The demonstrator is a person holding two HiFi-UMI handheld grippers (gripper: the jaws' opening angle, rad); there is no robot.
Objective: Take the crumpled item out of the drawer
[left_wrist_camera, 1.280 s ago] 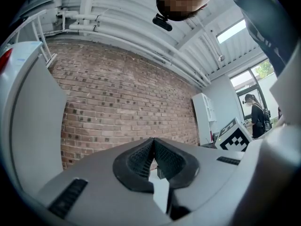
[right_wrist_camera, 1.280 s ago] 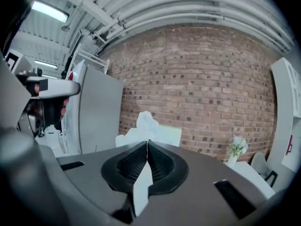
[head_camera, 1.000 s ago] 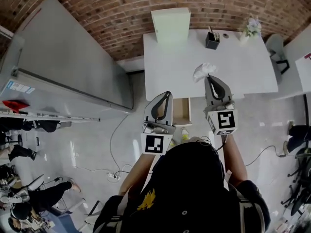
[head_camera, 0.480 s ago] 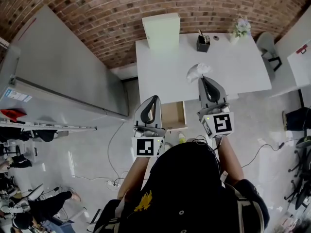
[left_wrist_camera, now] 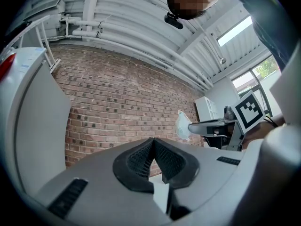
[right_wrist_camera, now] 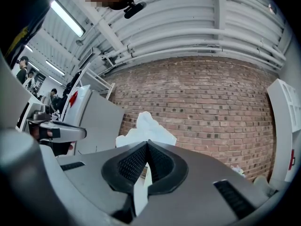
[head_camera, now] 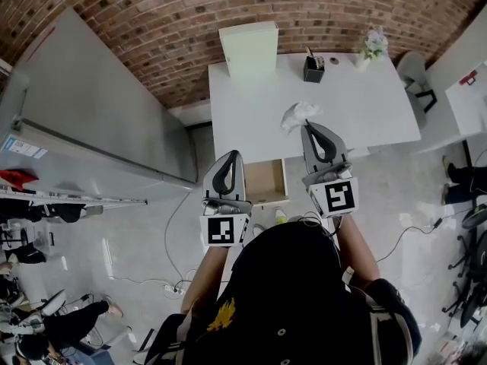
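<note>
**A:** What's at the far left of the head view?

**B:** A grey panel [head_camera: 99, 105] fills the upper left. Left of centre is the left gripper [head_camera: 232, 153]. Its jaws are clenched tip to tip with nothing between them.

**A:** And next to it?

**B:** A pale green box [head_camera: 249, 48] stands at the table's [head_camera: 365, 112] far edge, top centre. Below it the drawer [head_camera: 266, 181] is pulled open at the table's near edge, between the two grippers.

**A:** Where's the wad?

**B:** The wad [head_camera: 293, 115] is out of the drawer, just above centre, and shows over the tabletop. The right gripper [head_camera: 307, 125] grasps it at its tips. In the right gripper view the jaws pinch its lower edge and the white crumple sticks up past them.

**A:** Farther right?

**B:** A black cup [head_camera: 313, 68], then flowers [head_camera: 370, 48], both at the table's far edge.
</note>
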